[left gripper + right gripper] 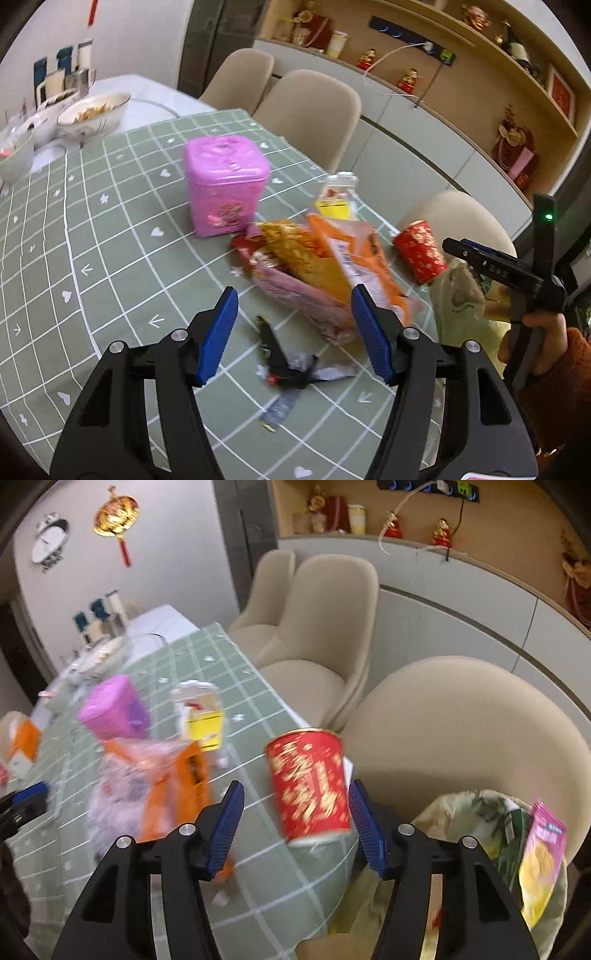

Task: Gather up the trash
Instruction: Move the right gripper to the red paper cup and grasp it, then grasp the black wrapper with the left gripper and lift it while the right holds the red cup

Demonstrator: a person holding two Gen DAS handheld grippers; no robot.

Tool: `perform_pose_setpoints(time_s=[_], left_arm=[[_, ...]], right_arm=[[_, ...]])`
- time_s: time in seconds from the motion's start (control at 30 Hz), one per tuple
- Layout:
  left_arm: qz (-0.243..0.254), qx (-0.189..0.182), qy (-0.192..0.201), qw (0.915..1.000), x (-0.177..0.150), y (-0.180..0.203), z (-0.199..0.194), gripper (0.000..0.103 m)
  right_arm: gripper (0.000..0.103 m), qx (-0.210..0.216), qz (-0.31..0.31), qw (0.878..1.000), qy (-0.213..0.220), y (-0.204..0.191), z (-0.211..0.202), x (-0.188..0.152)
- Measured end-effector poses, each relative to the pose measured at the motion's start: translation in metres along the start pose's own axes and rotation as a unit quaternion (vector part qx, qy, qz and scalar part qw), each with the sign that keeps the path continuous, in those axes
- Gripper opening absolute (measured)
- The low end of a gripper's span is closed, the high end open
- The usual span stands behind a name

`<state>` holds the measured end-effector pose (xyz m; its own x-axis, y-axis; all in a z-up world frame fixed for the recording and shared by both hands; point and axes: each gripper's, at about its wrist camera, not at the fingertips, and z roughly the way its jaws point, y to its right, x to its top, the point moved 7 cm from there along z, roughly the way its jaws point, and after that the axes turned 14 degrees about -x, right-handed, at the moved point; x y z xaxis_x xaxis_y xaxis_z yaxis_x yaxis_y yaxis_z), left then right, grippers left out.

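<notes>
My left gripper [293, 325] is open above the green checked tablecloth [110, 258], its jaws on either side of a small black wrapper [284, 362]; an orange and pink snack bag pile [325, 266] lies just ahead. My right gripper [295, 819] is open, with a red and gold paper cup [310, 786] standing between its jaws at the table's edge. The cup also shows in the left wrist view [421, 251]. A yellowish trash bag [491, 834] with wrappers inside hangs open beyond the table's edge, right of the right gripper. The right gripper shows in the left wrist view [491, 266].
A pink tin [225, 184] and a clear bottle with a yellow label [338, 199] stand behind the snack bags. Bowls [92, 114] sit at the far left. Beige chairs [461, 731] line the table's right side. A silver scrap [280, 410] lies near the left gripper.
</notes>
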<state>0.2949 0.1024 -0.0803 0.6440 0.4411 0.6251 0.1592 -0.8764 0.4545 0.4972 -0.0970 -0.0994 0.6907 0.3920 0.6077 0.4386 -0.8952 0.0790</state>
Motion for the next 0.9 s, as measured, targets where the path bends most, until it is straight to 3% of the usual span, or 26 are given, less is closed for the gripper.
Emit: perform_pose_setpoints(time_s=[0.2,0.4,0.53,0.73,0.9], left_arm=[[-0.029,0.016,-0.004,0.9994,0.0,-0.04,0.002,0.06],[-0.049,0.028,-0.007,0.9984,-0.004,-0.065,0.0,0.06],[-0.044,0.026,-0.013,0.9986,-0.007,-0.065,0.002,0.06],[-0.023,-0.012,-0.051,0.9984,-0.022,-0.049,0.01,0.06],[0.028,-0.033,-0.092,0.9948,-0.046,-0.027,0.02,0.06]], right_arm=[[0.056,-0.016,-0.024,0.999,-0.043,-0.014,0.045,0.003],[0.056,-0.018,-0.04,0.998,-0.042,-0.017,0.048,0.004],[0.056,-0.042,-0.082,0.994,-0.051,-0.02,0.049,0.0],[0.05,-0.034,-0.063,0.996,-0.049,-0.02,0.029,-0.015],[0.05,-0.014,-0.013,0.999,-0.027,-0.013,-0.022,-0.038]])
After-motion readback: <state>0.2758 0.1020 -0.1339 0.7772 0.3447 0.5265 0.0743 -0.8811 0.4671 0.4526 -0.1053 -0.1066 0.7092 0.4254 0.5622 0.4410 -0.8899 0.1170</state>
